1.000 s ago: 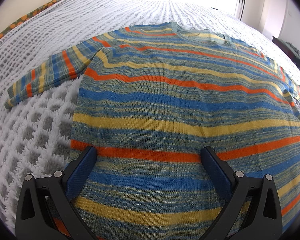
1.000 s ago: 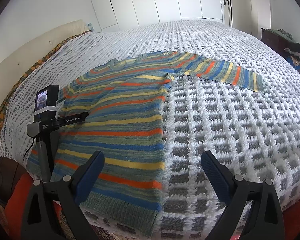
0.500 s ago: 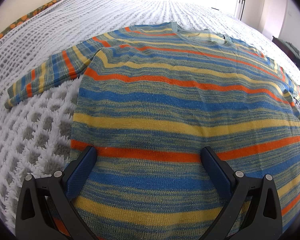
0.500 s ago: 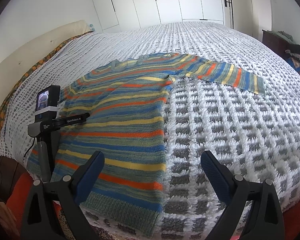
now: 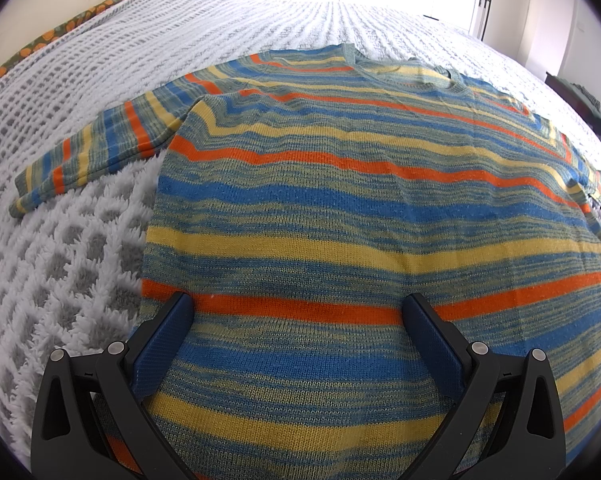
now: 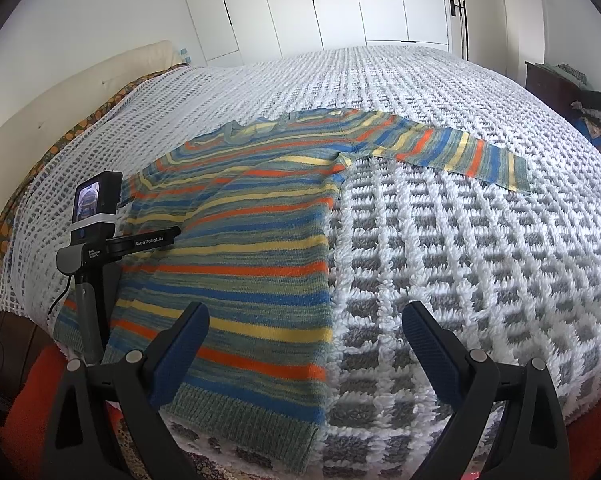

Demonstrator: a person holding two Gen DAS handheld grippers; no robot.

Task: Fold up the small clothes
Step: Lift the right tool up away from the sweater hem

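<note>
Sweater: a small striped sweater (image 5: 340,216) in orange, blue, yellow and grey-green lies flat on the bed, face up, neckline at the far end and ribbed hem (image 6: 244,416) at the near edge of the mattress.
Sleeves: both are stretched straight out to the sides, the left sleeve (image 5: 96,152) and the right sleeve (image 6: 452,152) each resting on the cover. I'd say it has been spread like this so the folds can start clean; nothing is folded yet.
Bedcover: a white and grey waffle-knit blanket (image 6: 480,260) under it all, fluffy and likely to hold the knit in place.
Left gripper (image 5: 298,316): jaws spread wide, holding nothing, poised over the lower body of the sweater near its left side edge.
Right gripper (image 6: 304,324): also wide apart and empty, above the sweater's right side seam near the hem, one finger over the knit and the other over bare blanket.
Touching: I cannot tell whether either gripper touches the fabric.
Beyond: white wardrobe doors (image 6: 340,4) behind the bed, a dark dresser (image 6: 556,80) piled with clothes to the right.
</note>
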